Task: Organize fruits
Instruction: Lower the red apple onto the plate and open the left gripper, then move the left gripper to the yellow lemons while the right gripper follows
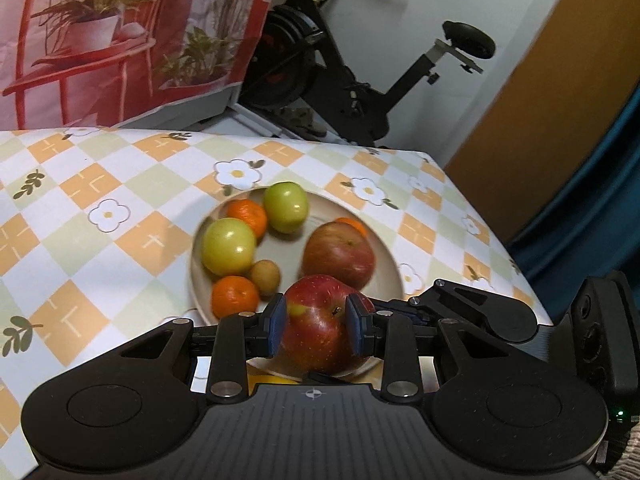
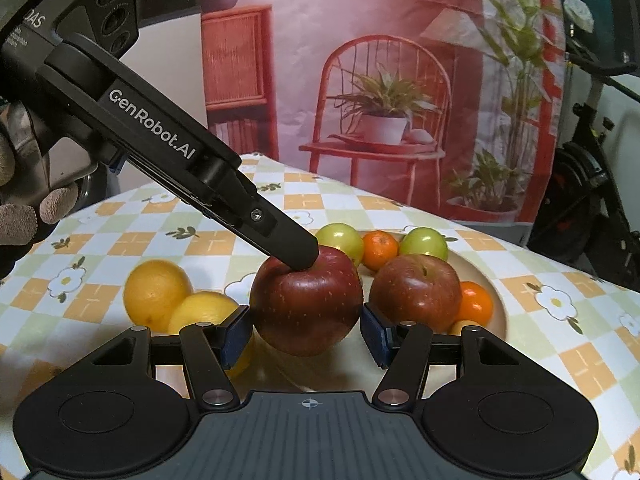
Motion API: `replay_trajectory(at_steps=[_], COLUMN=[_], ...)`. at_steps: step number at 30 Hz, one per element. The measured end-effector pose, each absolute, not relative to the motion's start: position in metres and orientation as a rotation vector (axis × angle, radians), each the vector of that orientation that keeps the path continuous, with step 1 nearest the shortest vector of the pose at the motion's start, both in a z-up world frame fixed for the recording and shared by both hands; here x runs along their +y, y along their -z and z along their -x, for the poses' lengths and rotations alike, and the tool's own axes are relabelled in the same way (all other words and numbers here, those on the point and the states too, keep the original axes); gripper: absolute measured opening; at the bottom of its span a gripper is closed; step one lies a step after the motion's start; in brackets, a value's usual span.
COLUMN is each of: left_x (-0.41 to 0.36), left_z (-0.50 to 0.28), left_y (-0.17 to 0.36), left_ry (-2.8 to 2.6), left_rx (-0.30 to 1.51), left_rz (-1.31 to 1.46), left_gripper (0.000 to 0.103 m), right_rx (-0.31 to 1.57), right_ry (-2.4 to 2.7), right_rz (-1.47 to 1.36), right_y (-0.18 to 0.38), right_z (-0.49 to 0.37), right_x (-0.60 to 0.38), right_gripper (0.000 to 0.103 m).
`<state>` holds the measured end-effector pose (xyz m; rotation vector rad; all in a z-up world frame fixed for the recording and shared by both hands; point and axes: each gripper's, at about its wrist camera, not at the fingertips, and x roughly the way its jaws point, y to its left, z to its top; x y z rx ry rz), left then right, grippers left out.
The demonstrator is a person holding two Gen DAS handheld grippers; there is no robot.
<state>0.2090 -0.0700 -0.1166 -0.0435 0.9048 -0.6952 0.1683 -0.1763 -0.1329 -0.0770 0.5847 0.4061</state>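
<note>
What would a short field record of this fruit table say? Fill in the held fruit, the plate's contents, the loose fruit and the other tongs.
held: red apple, clamped in the left tongs
plate: two green apples, second red apple, three tangerines, small brown fruit
off plate: two yellow-orange citrus on the checked cloth
right tongs: pads on either side of the held apple; grip unclear

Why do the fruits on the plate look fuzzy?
Left wrist view: the plate and green apples are smeared by motion blur, while the held red apple stays sharp. Right wrist view: mostly sharp, with fisheye bending at the edges.
</note>
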Motion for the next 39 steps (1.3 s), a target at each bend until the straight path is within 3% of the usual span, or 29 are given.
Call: replay_trajectory(at_steps=[25,29,39], left_x=[-0.056,-0.054,-0.051], left_z=[-0.218,-0.214,-0.194], left_y=[0.122,0.118,0.106], left_ry=[0.623,0.602,0.549], left_rx=[0.893,0.879,0.823], left_rz=[-0.006,-0.021,-0.085], left_gripper=[0.034,0.034,0.034], right_rx=[0.640,0.637,0.628], right_ry=[-0.376,-0.360,-0.330], right_rz=[0.051,0.031,0.005], right_y=[0.149,0.145,0.134], right_z=[-0.191,-0.182,-0.156], right_x=[-0.171,-0.175,-0.177], right_gripper=[0.056,0.063,0.063])
